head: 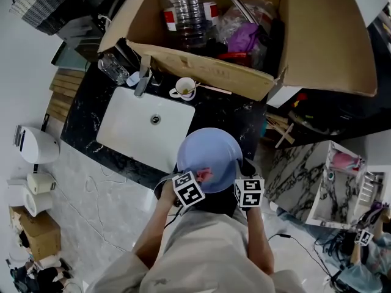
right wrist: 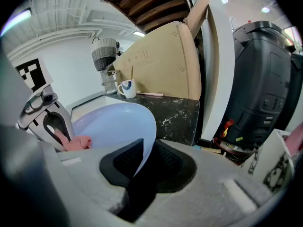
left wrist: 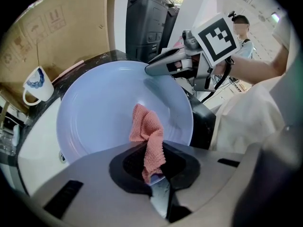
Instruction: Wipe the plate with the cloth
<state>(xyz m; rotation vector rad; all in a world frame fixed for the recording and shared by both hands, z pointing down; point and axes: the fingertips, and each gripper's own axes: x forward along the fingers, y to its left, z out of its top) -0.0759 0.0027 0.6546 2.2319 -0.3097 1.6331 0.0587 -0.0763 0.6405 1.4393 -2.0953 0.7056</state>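
Observation:
A pale blue plate (head: 211,152) is held above the black counter's front edge, beside the sink. My right gripper (right wrist: 138,167) is shut on the plate's (right wrist: 113,126) rim, at the plate's near right side in the head view. My left gripper (left wrist: 154,174) is shut on a pink knitted cloth (left wrist: 147,138), which hangs against the plate's (left wrist: 109,112) inner face. The same cloth (head: 203,176) shows at the plate's near edge in the head view, and it (right wrist: 75,143) appears beside the left gripper in the right gripper view.
A white sink (head: 143,127) with a tap (head: 142,78) lies left of the plate. A white mug (head: 184,88) stands behind it on the black counter (head: 235,118). An open cardboard box (head: 269,35) with a plastic bottle (head: 185,11) fills the back.

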